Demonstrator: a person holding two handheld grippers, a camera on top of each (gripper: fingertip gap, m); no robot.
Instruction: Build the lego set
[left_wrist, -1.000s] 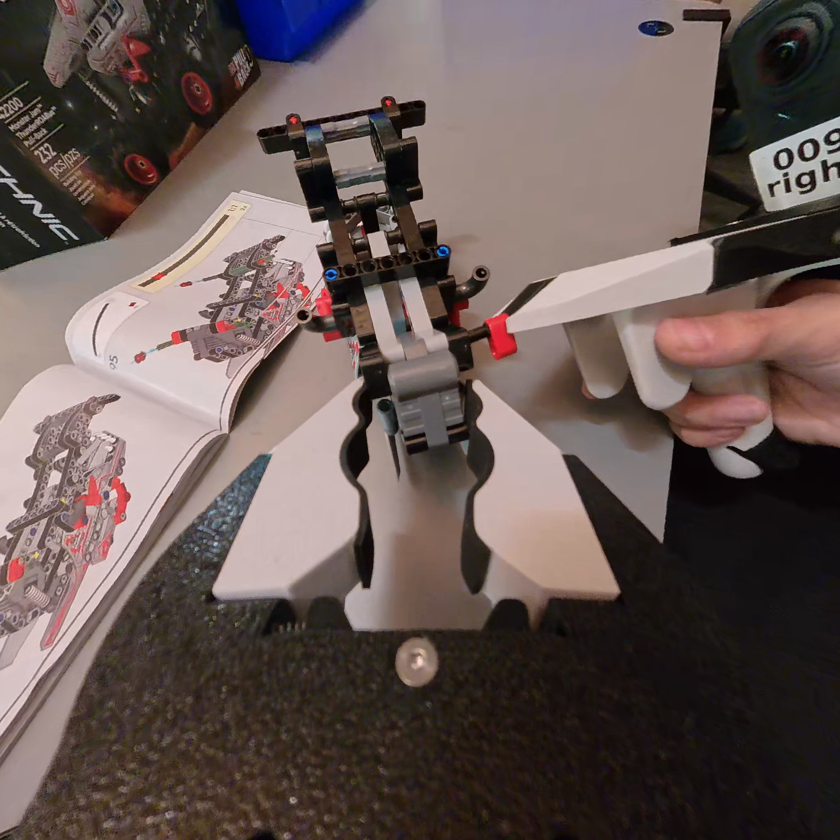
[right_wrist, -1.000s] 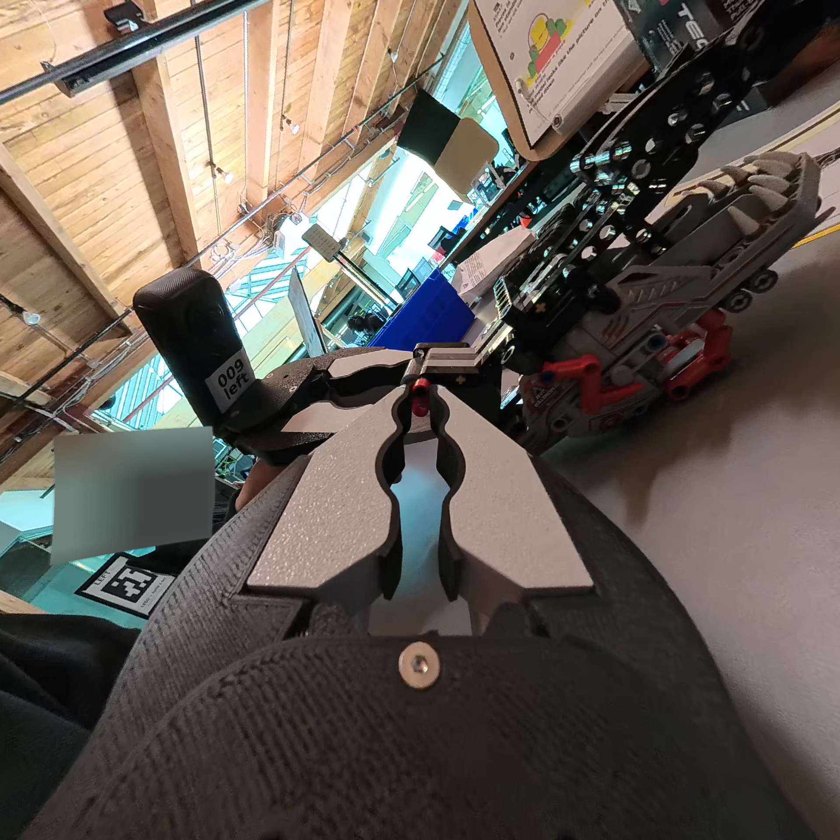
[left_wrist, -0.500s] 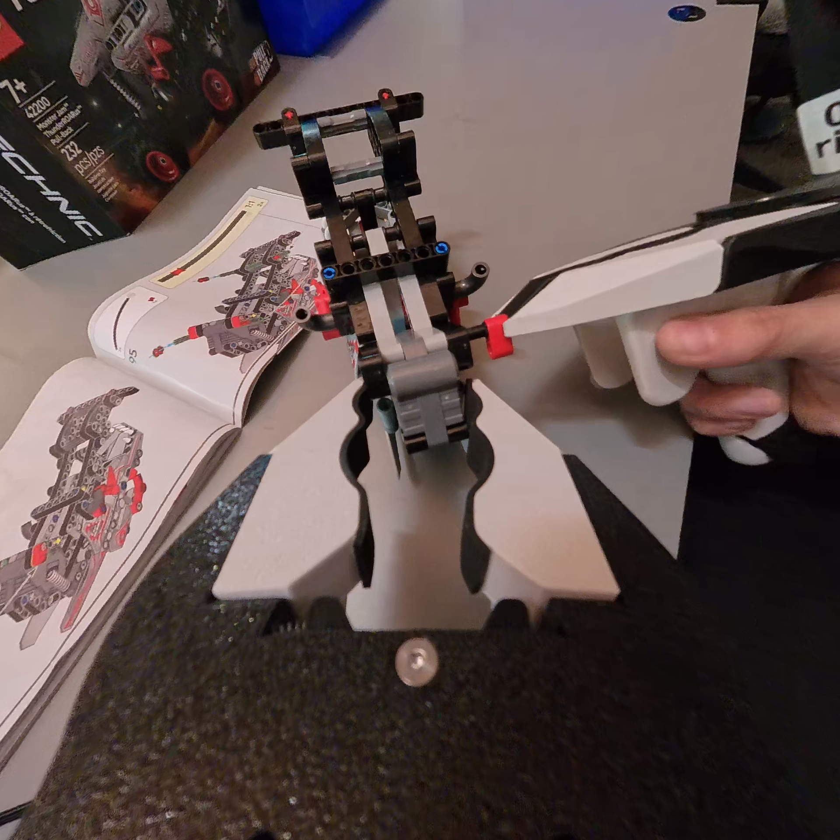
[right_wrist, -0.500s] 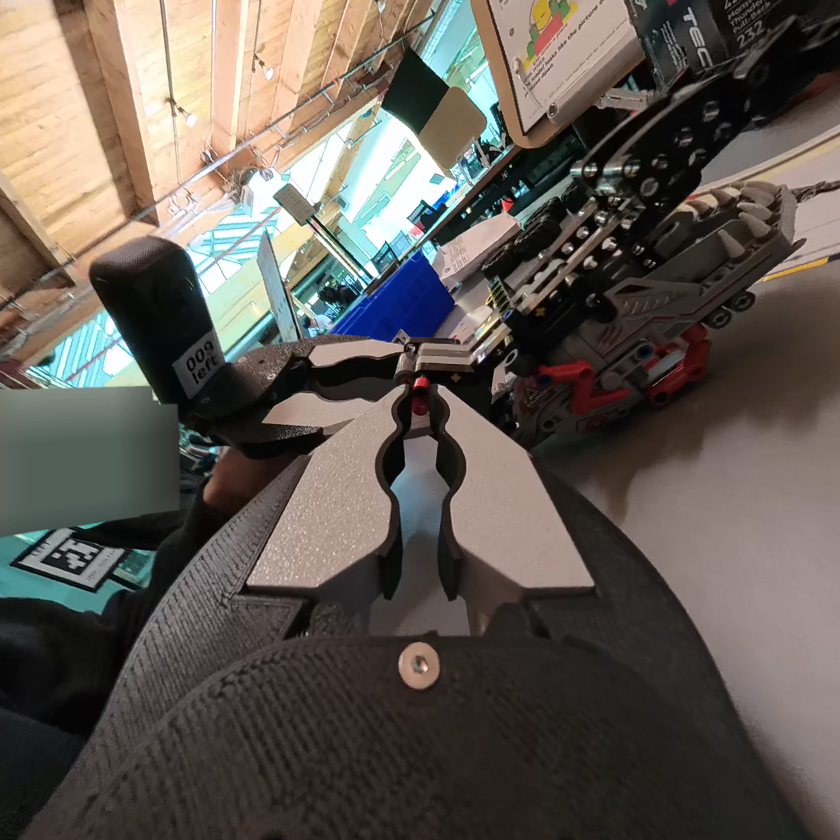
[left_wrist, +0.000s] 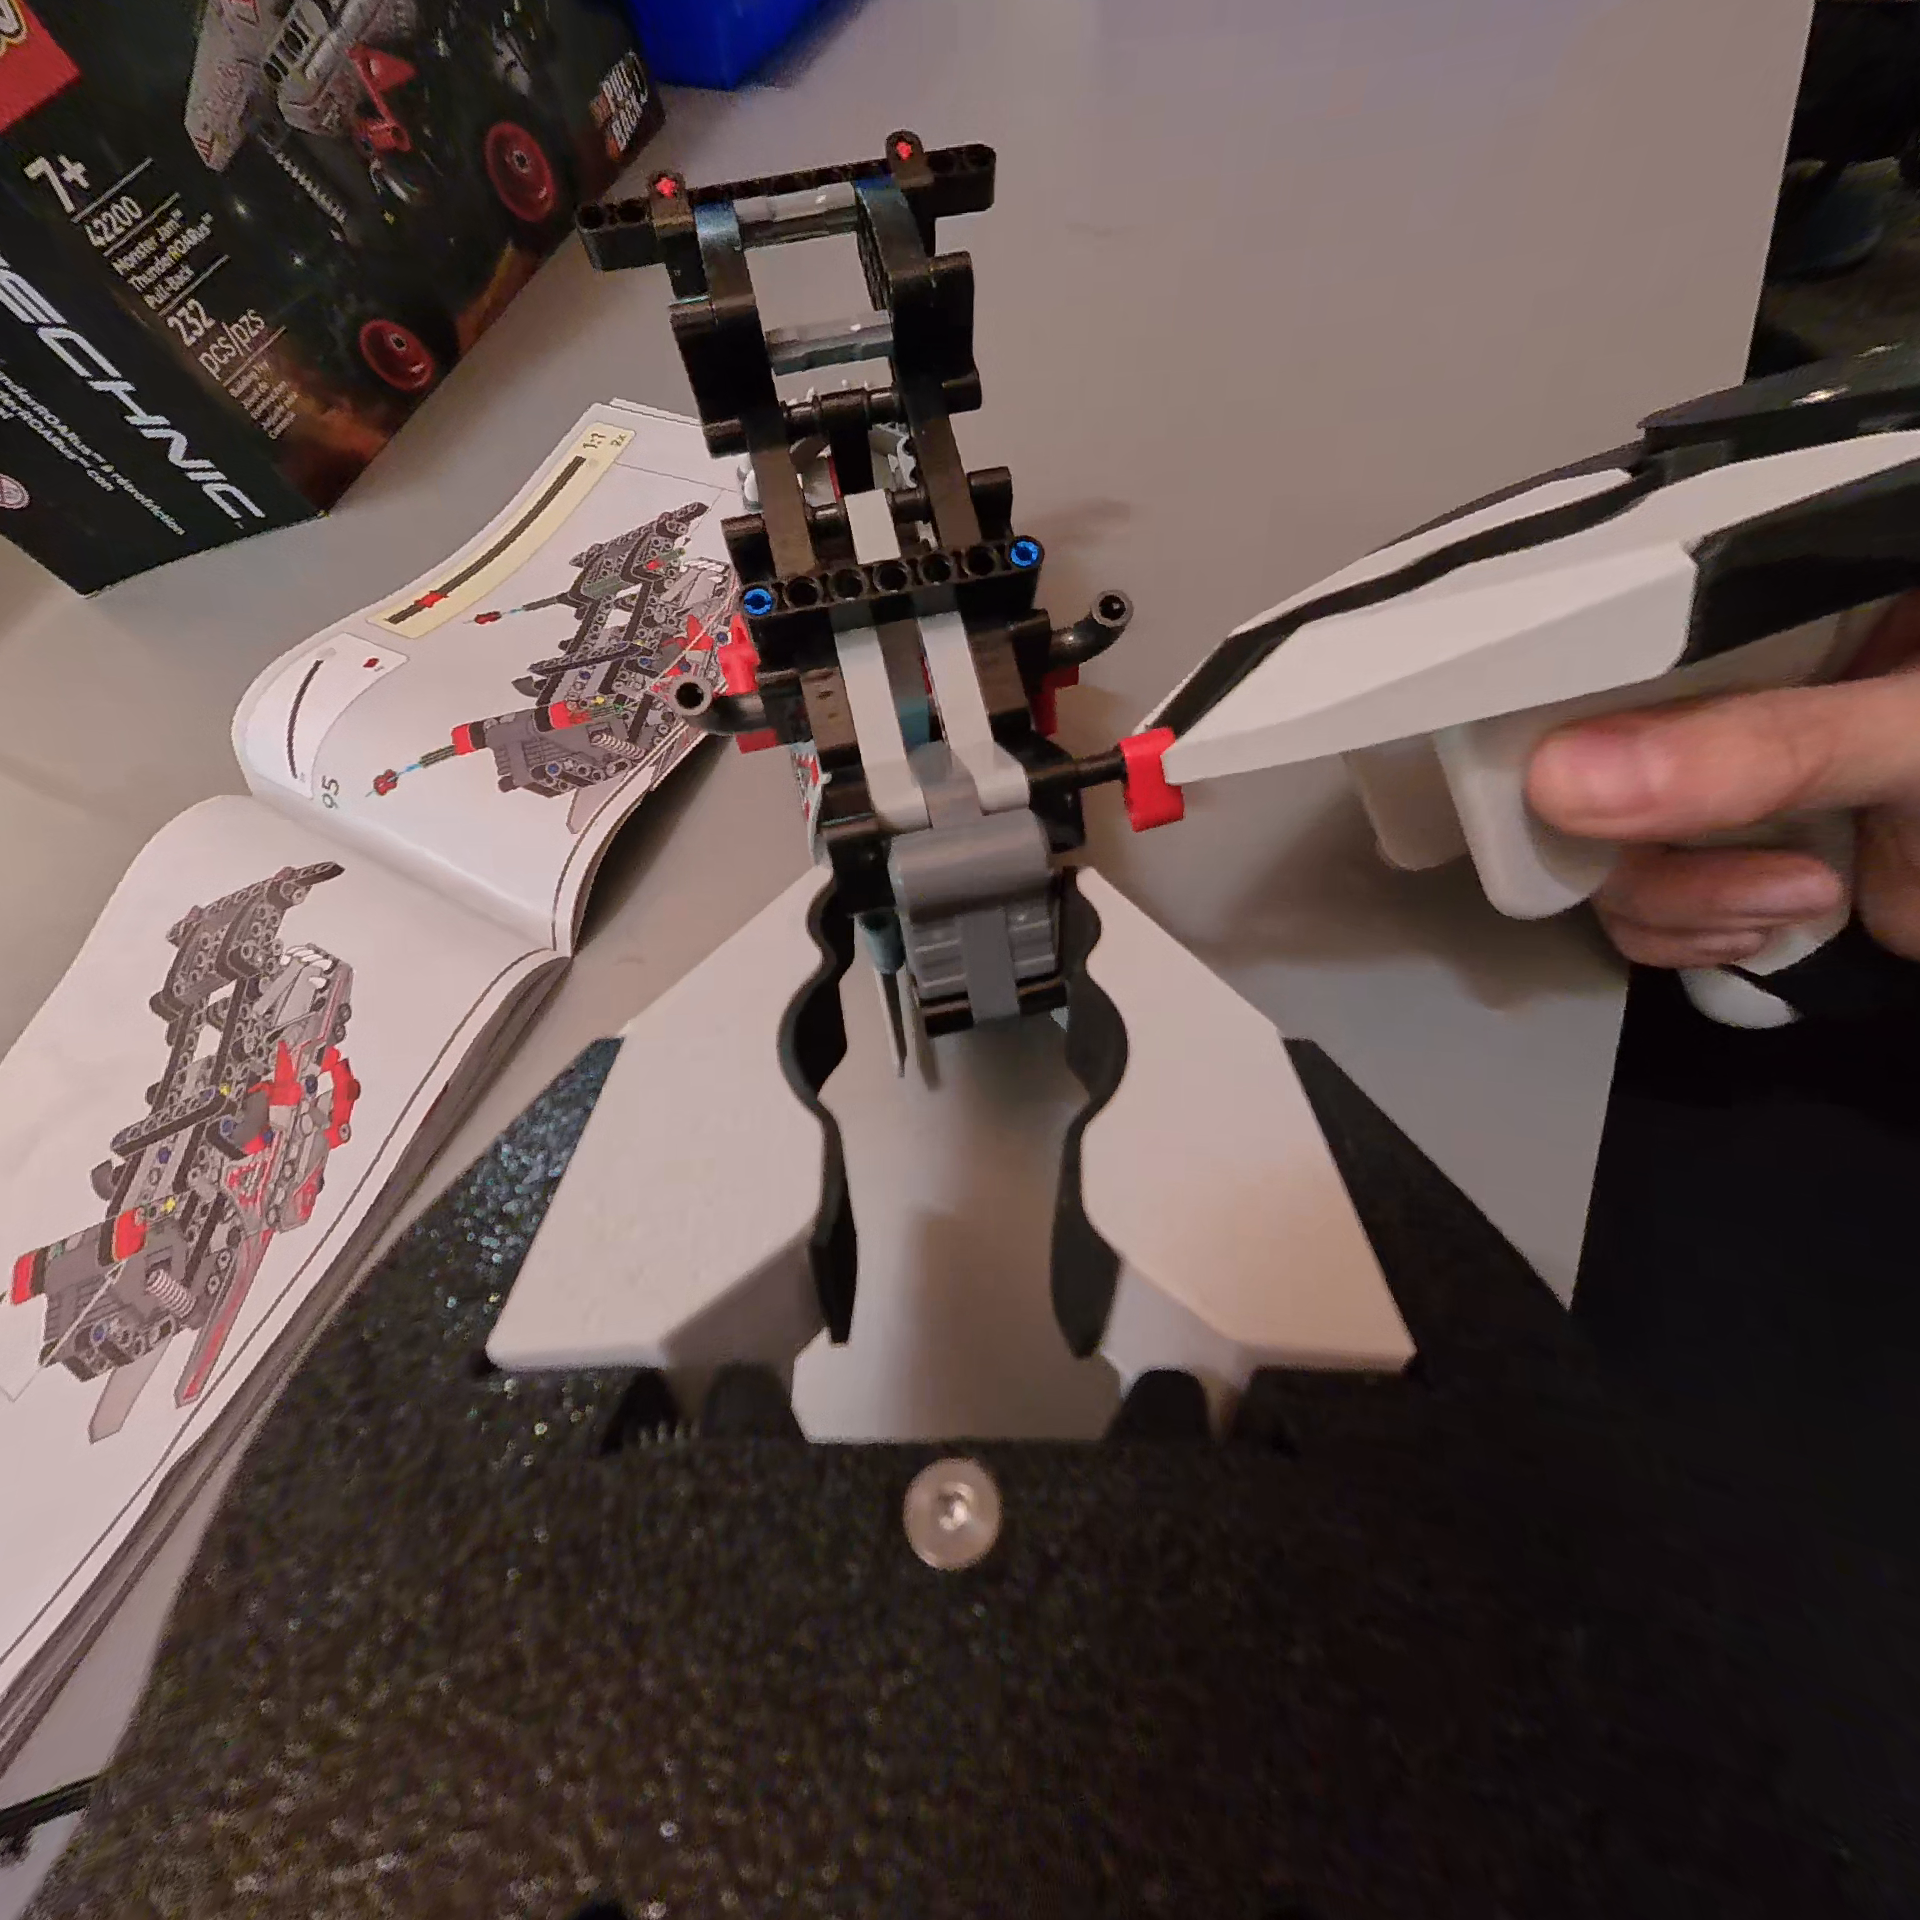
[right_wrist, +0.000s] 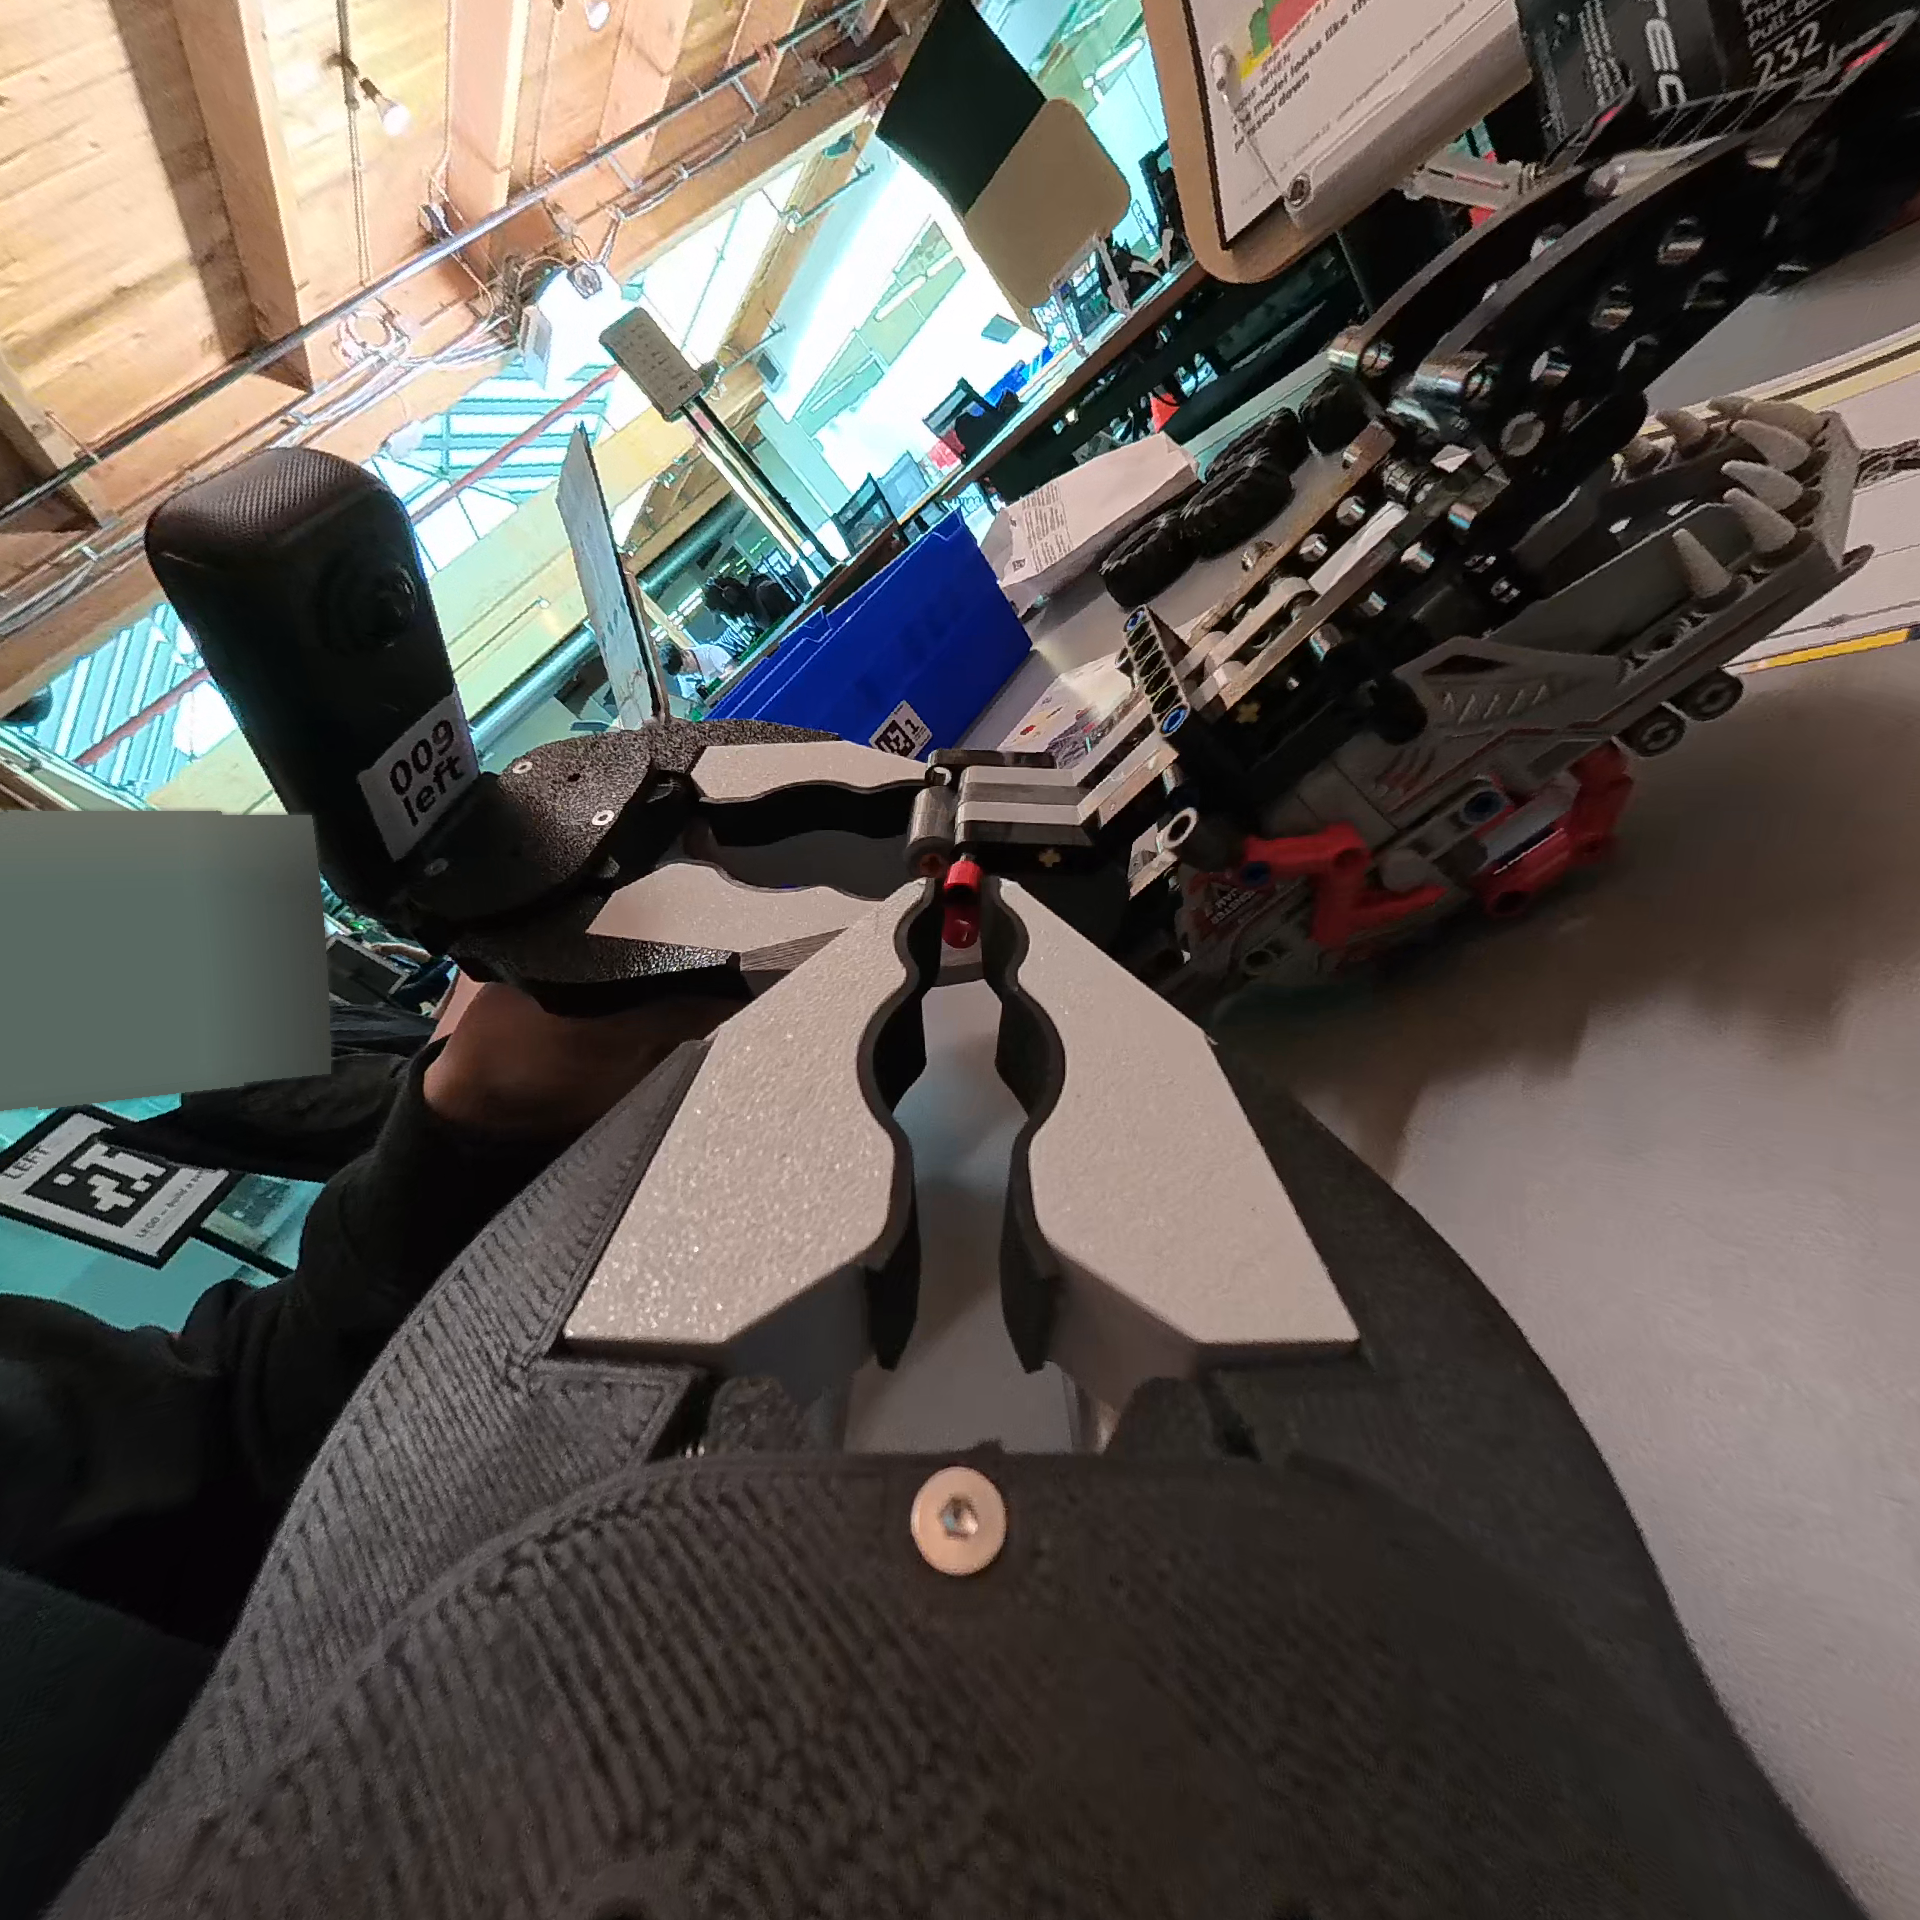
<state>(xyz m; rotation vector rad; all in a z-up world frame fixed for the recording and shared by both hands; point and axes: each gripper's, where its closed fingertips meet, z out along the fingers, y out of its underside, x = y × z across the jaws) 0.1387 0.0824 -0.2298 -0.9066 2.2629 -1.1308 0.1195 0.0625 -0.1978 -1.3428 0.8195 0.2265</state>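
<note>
My left gripper (left_wrist: 951, 925) is shut on the grey rear end of the black, grey and red lego vehicle chassis (left_wrist: 862, 540), which rests tilted on the grey table (left_wrist: 1351, 312). A black axle with a red bush (left_wrist: 1148, 779) sticks out of the chassis's right side. My right gripper (right_wrist: 958, 899) is shut on that red bush (right_wrist: 958, 902); it reaches in from the right in the left wrist view (left_wrist: 1174, 774). The chassis with its spiked grey panel (right_wrist: 1507, 644) shows in the right wrist view, with the left gripper (right_wrist: 790, 821) holding its end.
An open instruction booklet (left_wrist: 312, 883) lies left of the chassis. The black set box (left_wrist: 239, 260) stands at the back left, a blue bin (right_wrist: 883, 644) behind it. Several black tyres (right_wrist: 1205, 520) lie farther back. The table edge (left_wrist: 1600, 1039) runs close on the right. Across from one pair of fingers to the other is roughly 4 cm.
The red bush and axle stay in about the same place against the chassis. Both grippers keep their grips; the views have shifted slightly as the hands tilted.
</note>
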